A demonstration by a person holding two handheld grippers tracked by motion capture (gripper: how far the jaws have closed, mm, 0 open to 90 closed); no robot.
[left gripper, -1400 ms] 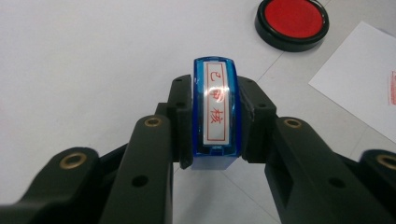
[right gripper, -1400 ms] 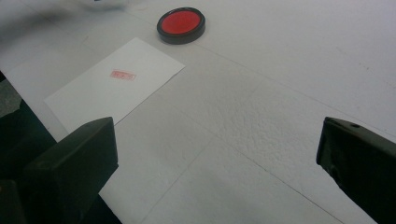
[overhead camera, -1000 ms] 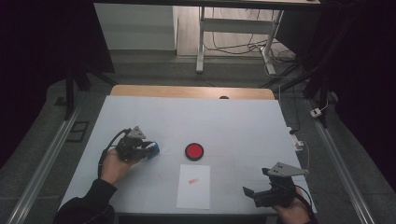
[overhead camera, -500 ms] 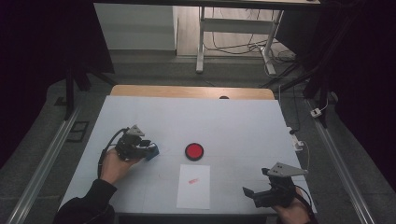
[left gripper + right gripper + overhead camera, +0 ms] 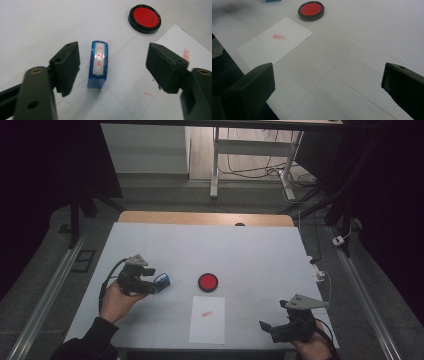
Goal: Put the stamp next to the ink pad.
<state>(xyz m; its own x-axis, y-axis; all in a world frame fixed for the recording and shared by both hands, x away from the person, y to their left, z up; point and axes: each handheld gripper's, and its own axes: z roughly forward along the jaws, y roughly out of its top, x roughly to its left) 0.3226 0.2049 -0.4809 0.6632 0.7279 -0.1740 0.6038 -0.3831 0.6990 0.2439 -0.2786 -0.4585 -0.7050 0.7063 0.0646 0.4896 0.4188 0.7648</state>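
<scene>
Left hand-held gripper [image 5: 112, 67]: jaws just opening, apart | blue stamp [image 5: 98, 64] lies flat between, untouched, long axis along jaws

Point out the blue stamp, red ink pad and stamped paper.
blue stamp [image 5: 98, 64], left gripper view, on its labelled top face.
red ink pad [image 5: 146, 18], left gripper view, on the red centre.
stamped paper [image 5: 207, 325], high view, on a bare part.

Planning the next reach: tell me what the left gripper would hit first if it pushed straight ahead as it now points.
The blue stamp, lying on the table between the left gripper's open fingers, which have just been opening. Beyond it, somewhat to the side, sits the red ink pad; depth is hard to judge.
</scene>
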